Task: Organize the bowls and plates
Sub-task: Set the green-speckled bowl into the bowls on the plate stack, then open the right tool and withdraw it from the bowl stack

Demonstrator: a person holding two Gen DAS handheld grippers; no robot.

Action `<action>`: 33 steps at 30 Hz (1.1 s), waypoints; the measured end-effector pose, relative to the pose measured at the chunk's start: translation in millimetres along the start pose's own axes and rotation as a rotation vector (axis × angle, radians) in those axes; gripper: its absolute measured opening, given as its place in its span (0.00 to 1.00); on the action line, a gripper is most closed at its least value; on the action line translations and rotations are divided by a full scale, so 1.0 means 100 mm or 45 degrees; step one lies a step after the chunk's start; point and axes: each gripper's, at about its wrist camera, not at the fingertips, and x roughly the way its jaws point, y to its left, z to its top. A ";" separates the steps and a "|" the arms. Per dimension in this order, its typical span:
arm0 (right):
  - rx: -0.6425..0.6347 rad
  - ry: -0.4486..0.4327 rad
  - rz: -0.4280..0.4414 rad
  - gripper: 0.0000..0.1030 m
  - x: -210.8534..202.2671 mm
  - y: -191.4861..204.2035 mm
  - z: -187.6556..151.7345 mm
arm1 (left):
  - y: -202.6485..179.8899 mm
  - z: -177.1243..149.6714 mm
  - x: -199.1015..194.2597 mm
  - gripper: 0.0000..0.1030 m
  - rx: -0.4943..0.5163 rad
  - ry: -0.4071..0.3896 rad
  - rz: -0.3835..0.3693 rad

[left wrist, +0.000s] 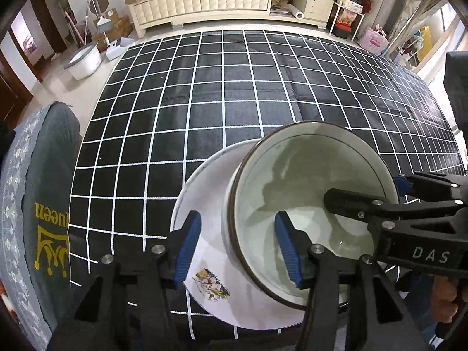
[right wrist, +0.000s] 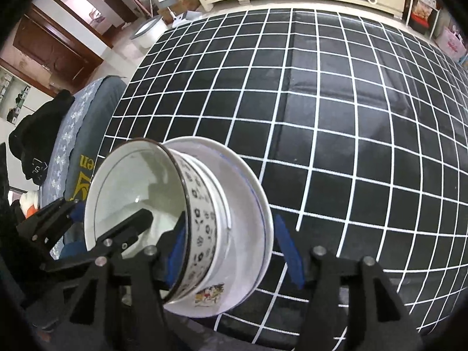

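Observation:
A white bowl with a dark rim and black flower pattern sits on a white plate with a cartoon print, on the black grid cloth. My left gripper is open; its right finger is inside the bowl and its left finger over the plate, astride the bowl's near wall. My right gripper is open; its left finger is inside the bowl and its right finger is beyond the plate's edge. Each gripper shows in the other's view.
The black cloth with white grid lines covers the surface ahead. A grey cushion with yellow lettering lies at the left edge. A white basin, a cream cabinet and shelves stand on the floor beyond.

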 end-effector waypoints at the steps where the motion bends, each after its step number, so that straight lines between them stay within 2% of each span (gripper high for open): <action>1: 0.003 -0.005 0.003 0.61 -0.01 -0.02 -0.01 | 0.00 -0.01 0.00 0.49 0.001 -0.006 -0.005; 11: -0.029 -0.119 -0.017 0.61 -0.26 0.07 0.01 | 0.01 0.00 -0.16 0.49 0.020 -0.069 -0.072; 20: -0.093 -0.242 -0.074 0.61 -0.60 0.18 -0.11 | -0.01 0.00 -0.39 0.49 0.005 -0.157 -0.061; 25: -0.096 -0.346 -0.096 0.62 -0.83 0.18 -0.24 | 0.00 -0.06 -0.64 0.49 -0.048 -0.259 -0.052; 30: -0.089 -0.464 -0.140 0.66 -1.06 0.16 -0.41 | -0.08 -0.17 -0.92 0.49 -0.015 -0.375 -0.034; 31: -0.093 -0.493 -0.160 0.66 -1.11 0.16 -0.45 | -0.10 -0.20 -0.96 0.51 -0.013 -0.394 -0.022; 32: -0.094 -0.526 -0.180 0.66 -1.17 0.16 -0.50 | -0.14 -0.23 -1.03 0.60 -0.008 -0.426 -0.004; 33: -0.096 -0.556 -0.197 0.66 -1.23 0.15 -0.54 | -0.16 -0.26 -1.08 0.64 -0.004 -0.453 0.014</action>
